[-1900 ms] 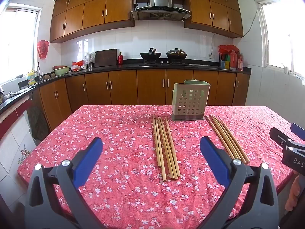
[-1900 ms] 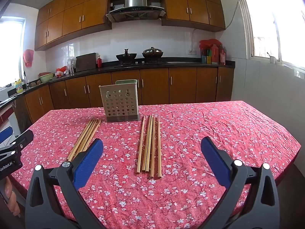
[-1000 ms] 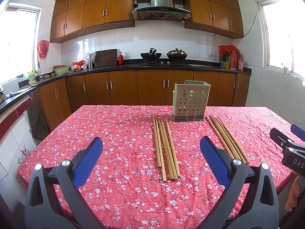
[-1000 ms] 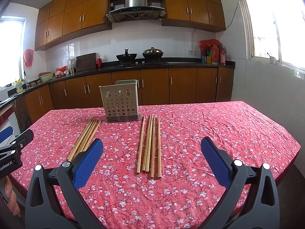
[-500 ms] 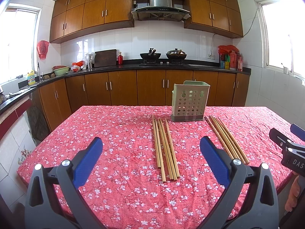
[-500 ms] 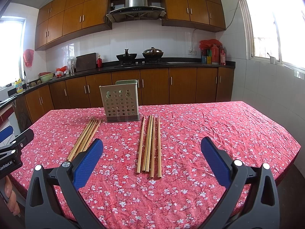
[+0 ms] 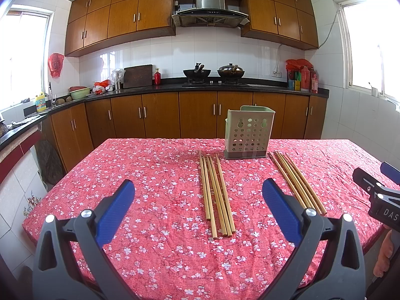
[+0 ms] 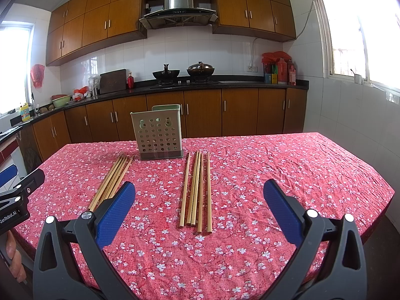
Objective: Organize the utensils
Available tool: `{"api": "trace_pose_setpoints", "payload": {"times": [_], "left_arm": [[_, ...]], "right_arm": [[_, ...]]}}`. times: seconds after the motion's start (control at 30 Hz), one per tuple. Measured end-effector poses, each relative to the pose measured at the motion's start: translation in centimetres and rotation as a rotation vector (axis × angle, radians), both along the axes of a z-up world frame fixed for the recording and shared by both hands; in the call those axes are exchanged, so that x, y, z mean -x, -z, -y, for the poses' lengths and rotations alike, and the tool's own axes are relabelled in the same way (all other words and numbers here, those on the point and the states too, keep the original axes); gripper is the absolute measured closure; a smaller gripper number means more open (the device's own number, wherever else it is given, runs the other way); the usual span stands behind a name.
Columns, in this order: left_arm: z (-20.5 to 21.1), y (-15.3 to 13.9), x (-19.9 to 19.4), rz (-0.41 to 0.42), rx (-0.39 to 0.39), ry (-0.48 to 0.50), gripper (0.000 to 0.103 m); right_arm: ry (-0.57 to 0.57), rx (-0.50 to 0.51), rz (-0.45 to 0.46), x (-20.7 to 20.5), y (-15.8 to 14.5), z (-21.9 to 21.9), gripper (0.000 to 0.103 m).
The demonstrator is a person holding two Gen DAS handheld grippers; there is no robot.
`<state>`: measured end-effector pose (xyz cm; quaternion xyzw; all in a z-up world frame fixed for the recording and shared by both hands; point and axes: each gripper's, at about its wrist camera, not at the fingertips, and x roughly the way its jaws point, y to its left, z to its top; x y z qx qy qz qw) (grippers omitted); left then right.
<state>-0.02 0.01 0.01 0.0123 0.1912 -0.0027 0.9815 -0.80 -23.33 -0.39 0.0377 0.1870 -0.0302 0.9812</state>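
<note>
Both your tools are spread wide and hold nothing. Straight ahead of your left tool (image 7: 197,202) a bundle of chopsticks (image 7: 217,195) lies on the table (image 7: 140,175), long axis pointing away from you toward the perforated utensil holder (image 7: 248,135); your right tool (image 8: 198,202) faces its own bundle (image 8: 196,190) likewise.

On the table (image 7: 155,165), a utensil holder (image 7: 247,136) stands toward the far edge, with two bundles of chopsticks lying on the cloth in front of it, one to either side. The left bundle (image 7: 216,192) runs from beside the holder's left corner toward the near edge; the right bundle (image 7: 296,181) fans out from the holder's right corner, well apart from the first. Behind the table a counter (image 7: 262,88) runs along the back wall, two woks (image 7: 197,72) sitting on it beneath a range hood (image 7: 210,12).
</note>
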Motion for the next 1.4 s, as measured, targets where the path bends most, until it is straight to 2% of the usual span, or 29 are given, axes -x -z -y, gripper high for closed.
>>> {"api": "trace_pose_setpoints", "payload": {"times": [1.27, 1.4], "left_arm": [[0.8, 0.7, 0.0, 0.000, -0.002, -0.001, 0.004], [0.7, 1.0, -0.4, -0.022, -0.002, -0.015, 0.004]], "right_arm": [[0.000, -0.001, -0.001, 0.1, 0.1, 0.0, 0.002], [0.000, -0.001, -0.010, 0.0, 0.2, 0.0, 0.002]]}}
